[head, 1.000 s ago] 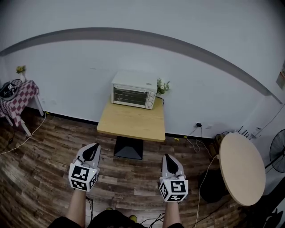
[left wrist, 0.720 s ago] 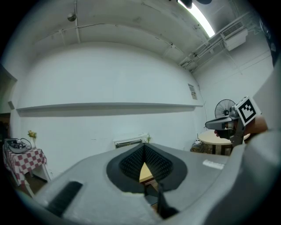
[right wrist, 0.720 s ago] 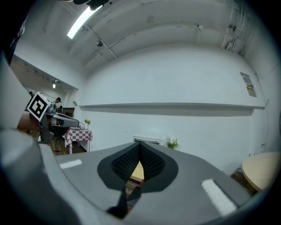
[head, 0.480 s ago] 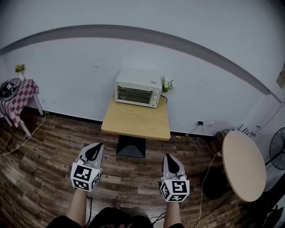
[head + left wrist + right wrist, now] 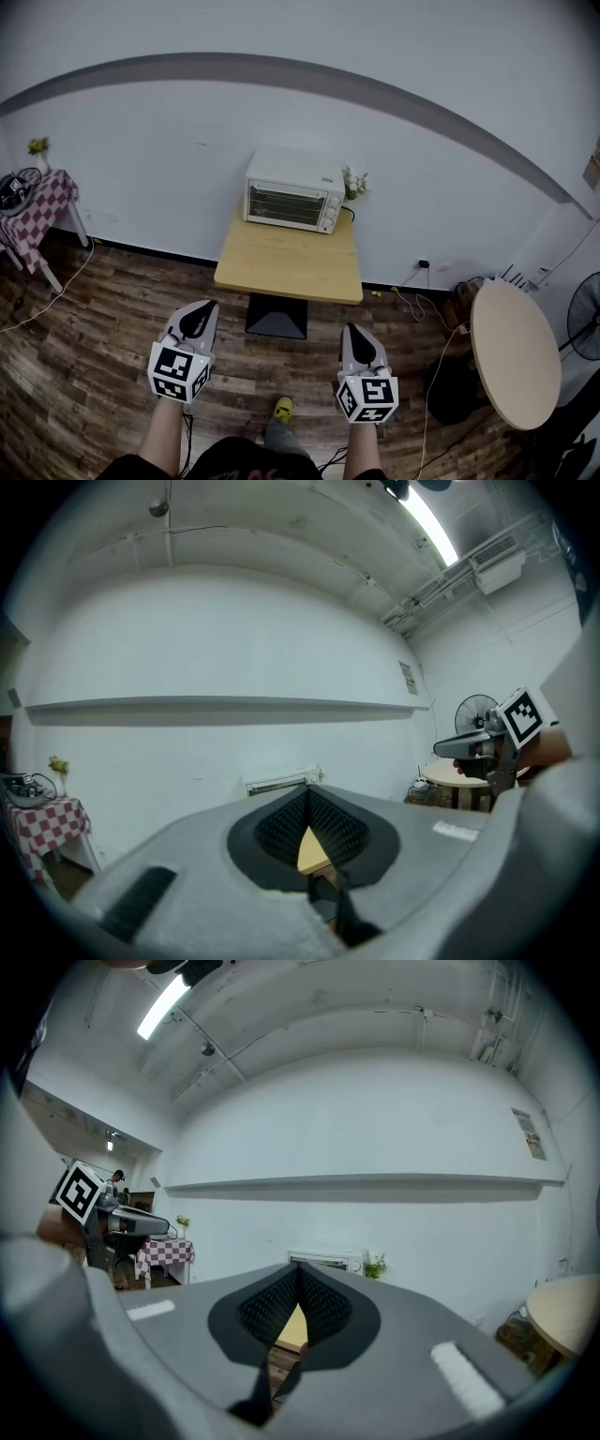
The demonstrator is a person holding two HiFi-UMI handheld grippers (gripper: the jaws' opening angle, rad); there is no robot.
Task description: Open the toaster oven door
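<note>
A white toaster oven (image 5: pixel 291 192) stands at the back of a square wooden table (image 5: pixel 289 263) against the wall, its glass door closed. Its top shows just above the jaws in the left gripper view (image 5: pixel 277 784) and the right gripper view (image 5: pixel 324 1262). My left gripper (image 5: pixel 194 322) and right gripper (image 5: pixel 358 343) hang side by side well short of the table, over the wood floor. Both are shut with nothing between the jaws.
A small plant (image 5: pixel 354 183) sits right of the oven. A round table (image 5: pixel 514 352) and a fan (image 5: pixel 586 328) stand at the right, with cables on the floor (image 5: pixel 412 300). A checkered-cloth side table (image 5: pixel 36 212) is at the far left.
The view has shifted so the oven and table sit a little farther right and nearer. A foot in a yellow shoe now shows between the grippers. Both grippers keep their places.
</note>
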